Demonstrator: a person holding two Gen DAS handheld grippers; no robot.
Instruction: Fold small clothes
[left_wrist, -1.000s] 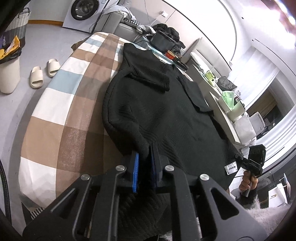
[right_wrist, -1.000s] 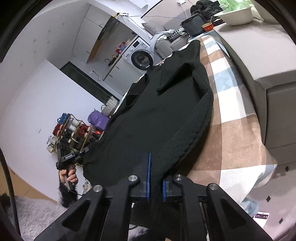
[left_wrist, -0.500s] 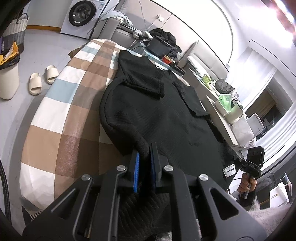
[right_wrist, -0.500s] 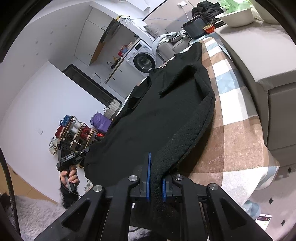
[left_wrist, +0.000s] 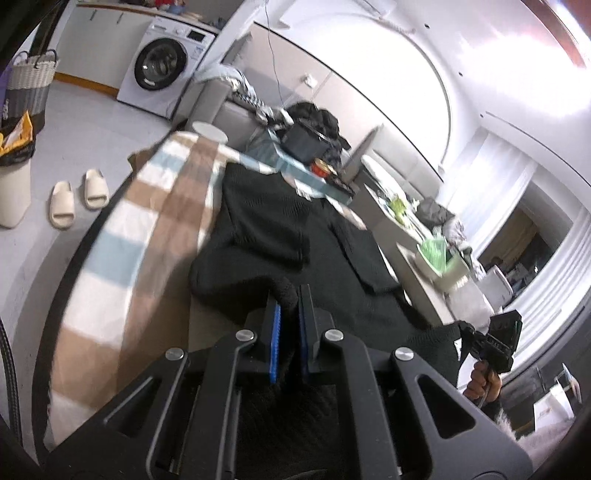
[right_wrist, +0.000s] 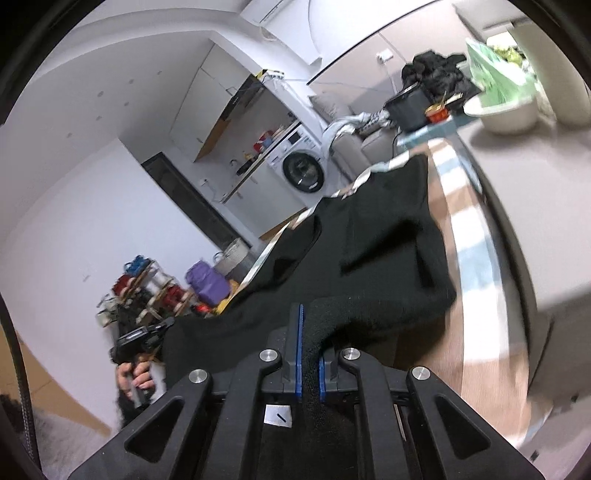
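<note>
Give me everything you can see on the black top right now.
The black top is a short-sleeved garment of thick textured knit, lying lengthwise on the checked cloth, both sleeves folded in over its body. Its near hem is raised off the cloth: the left gripper pinches one corner and the right gripper the other, fabric bunched between the blue pads. The far end rests flat.

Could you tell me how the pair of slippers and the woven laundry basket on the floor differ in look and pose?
The slippers are plain cream and lie flat on the open floor beside the checked table, while the woven laundry basket is grey and white and stands upright further back, nearer the washing machine. The slippers are low and open-toed; the basket is tall, with dark loop handles. Both rest on the pale floor, clear of the black garment.
</note>
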